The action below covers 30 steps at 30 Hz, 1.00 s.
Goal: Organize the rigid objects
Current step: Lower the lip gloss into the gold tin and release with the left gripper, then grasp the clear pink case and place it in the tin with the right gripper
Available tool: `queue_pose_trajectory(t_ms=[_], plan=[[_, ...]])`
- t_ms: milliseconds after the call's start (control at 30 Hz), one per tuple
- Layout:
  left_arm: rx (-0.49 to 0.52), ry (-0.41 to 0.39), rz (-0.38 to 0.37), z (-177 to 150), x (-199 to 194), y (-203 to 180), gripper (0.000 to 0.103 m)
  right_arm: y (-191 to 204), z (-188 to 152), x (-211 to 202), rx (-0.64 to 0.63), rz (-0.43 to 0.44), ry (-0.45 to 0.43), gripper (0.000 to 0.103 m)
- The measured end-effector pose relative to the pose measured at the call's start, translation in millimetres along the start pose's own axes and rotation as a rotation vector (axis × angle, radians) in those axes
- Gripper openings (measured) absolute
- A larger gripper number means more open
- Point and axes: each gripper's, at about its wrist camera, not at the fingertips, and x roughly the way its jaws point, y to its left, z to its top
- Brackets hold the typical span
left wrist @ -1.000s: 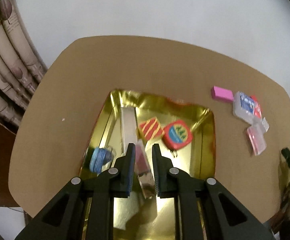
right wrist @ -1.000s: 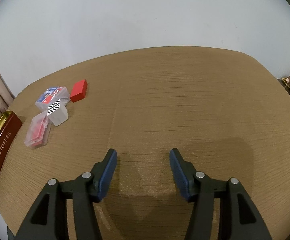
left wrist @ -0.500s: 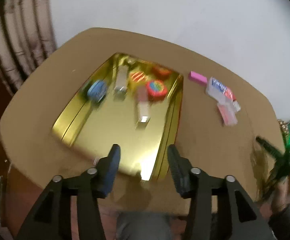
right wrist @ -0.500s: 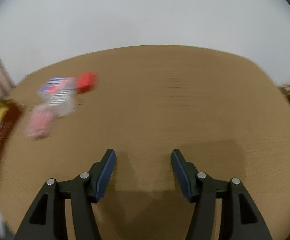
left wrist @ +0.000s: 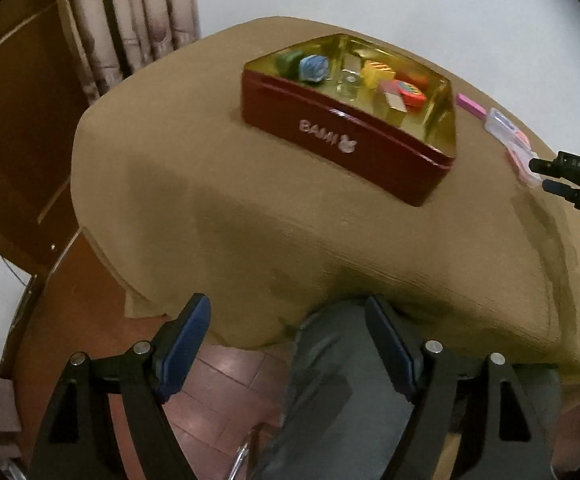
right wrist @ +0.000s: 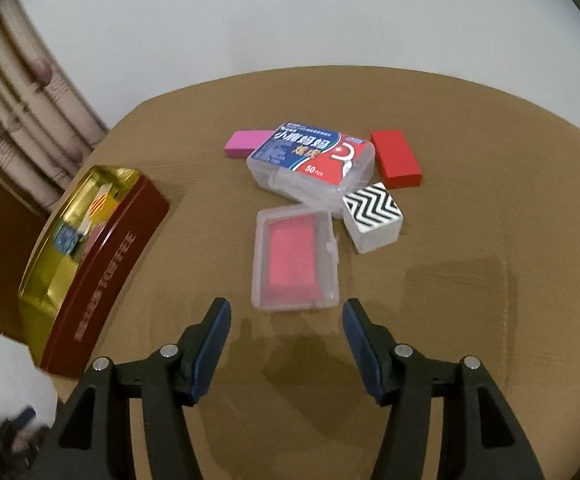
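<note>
A red tin with a gold inside (left wrist: 342, 140) stands on the brown table and holds several small objects. It also shows at the left of the right wrist view (right wrist: 102, 264). My left gripper (left wrist: 288, 344) is open and empty, pulled back past the table's near edge. My right gripper (right wrist: 286, 344) is open and empty, just short of a clear case with a pink card (right wrist: 292, 260). Behind the case lie a floss-pick box (right wrist: 310, 160), a zigzag block (right wrist: 372, 216), a red block (right wrist: 396, 158) and a pink block (right wrist: 246, 142).
The table (left wrist: 210, 200) has a rounded edge. A curtain (left wrist: 130, 20) and a wooden panel (left wrist: 10, 120) stand to the left. A person's leg in grey trousers (left wrist: 342, 380) is below the table edge. The right gripper shows at the far right (left wrist: 570, 184).
My left gripper opened, let go of the item in the tin and drew back off the table. My right gripper swung left and now faces the cluster of boxes and blocks.
</note>
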Motion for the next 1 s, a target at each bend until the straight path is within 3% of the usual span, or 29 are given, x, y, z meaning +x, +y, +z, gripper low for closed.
queue_pose_trajectory(t_ms=[267, 333, 433, 467, 633, 800, 1000], plan=[[0.069, 0.015, 0.000, -8, 6, -4, 0.076, 7, 13, 31, 0.035, -0.050, 0.055, 0.060], [0.087, 0.024, 0.000, -10, 7, -7, 0.076, 11, 17, 38, 0.022, -0.089, 0.064, 0.060], [0.117, 0.028, 0.007, -12, 8, -13, 0.077, 15, 22, 42, 0.009, -0.098, 0.059, 0.059], [0.126, 0.028, 0.010, -12, 8, -15, 0.077, 17, 24, 45, 0.004, -0.105, 0.063, 0.053], [0.142, 0.028, 0.025, -14, 7, -18, 0.077, 26, 24, 45, -0.047, -0.116, 0.075, 0.053], [0.111, 0.031, 0.015, -12, 5, -13, 0.078, 50, 18, 3, -0.067, 0.004, 0.015, 0.053], [0.122, 0.044, 0.024, -10, 5, -11, 0.079, 149, 33, -26, -0.219, 0.263, 0.071, 0.053]])
